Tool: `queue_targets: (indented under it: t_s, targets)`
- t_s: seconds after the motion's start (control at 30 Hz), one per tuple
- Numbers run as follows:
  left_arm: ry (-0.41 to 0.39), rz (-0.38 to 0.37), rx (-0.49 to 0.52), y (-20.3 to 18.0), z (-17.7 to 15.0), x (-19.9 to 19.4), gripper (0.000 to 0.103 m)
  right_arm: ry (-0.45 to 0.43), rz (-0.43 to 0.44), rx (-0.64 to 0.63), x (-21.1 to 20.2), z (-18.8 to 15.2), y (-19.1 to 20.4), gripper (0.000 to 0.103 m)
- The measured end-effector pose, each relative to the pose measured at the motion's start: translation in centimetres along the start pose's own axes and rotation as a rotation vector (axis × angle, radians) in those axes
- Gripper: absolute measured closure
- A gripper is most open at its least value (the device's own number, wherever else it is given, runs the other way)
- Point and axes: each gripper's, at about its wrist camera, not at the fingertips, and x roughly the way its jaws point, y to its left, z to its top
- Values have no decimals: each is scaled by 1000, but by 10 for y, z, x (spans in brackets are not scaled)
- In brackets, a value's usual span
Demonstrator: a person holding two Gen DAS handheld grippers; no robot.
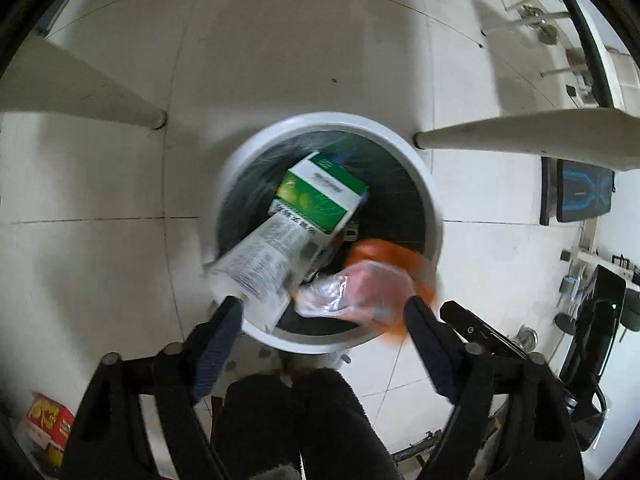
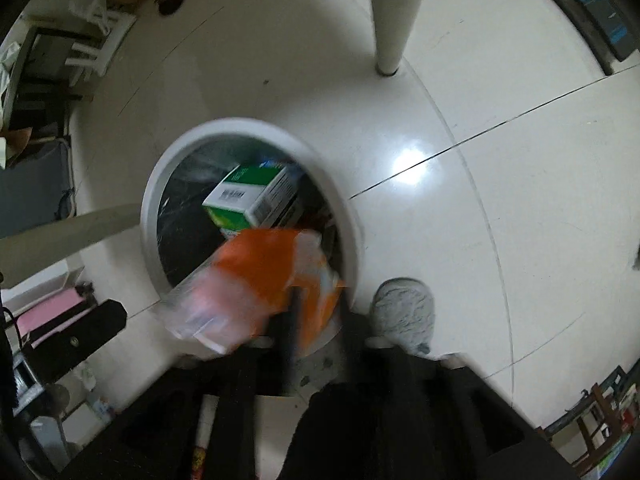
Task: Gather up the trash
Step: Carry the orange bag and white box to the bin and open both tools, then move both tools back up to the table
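Note:
A round white trash bin [image 1: 430, 200] with a dark liner stands on the floor below both grippers; it also shows in the right wrist view [image 2: 154, 184]. Inside lies a green and white carton [image 1: 320, 194], also seen in the right wrist view [image 2: 256, 196]. A silver printed wrapper [image 1: 264, 260] hangs blurred over the bin's near rim, just beyond my open left gripper [image 1: 324, 312]. My right gripper [image 2: 288, 312] is shut on an orange and clear plastic wrapper [image 2: 260, 276] over the bin's near rim; the wrapper shows in the left wrist view [image 1: 372, 280] too.
White table legs [image 1: 100, 92] [image 2: 390, 12] stand on the tiled floor around the bin. A grey slipper [image 2: 404, 312] is right of the bin. A red box [image 1: 48, 420] lies at lower left. Clutter and shelves line the room's edges.

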Motion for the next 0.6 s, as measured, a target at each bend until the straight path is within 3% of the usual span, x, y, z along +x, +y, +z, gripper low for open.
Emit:
queue_targets:
  t_s: [0.03, 0.07, 0.2, 0.33, 0.6]
  targets:
    - [-6, 21, 2, 2, -4, -5, 7, -7, -5, -13, 0, -2, 4, 29]
    - [-20, 53, 8, 4, -8, -11, 7, -12, -3, -27, 1, -2, 8, 20]
    - [-84, 136, 17, 10, -20, -32, 7, -32, -52, -131, -11, -14, 30, 4]
    - [-136, 221, 49, 12, -30, -52, 7, -66, -109, -219, -31, -25, 46, 2]
    - [-158, 248, 64, 3, -48, -76, 7, -110, -146, -278, -80, -44, 57, 2]
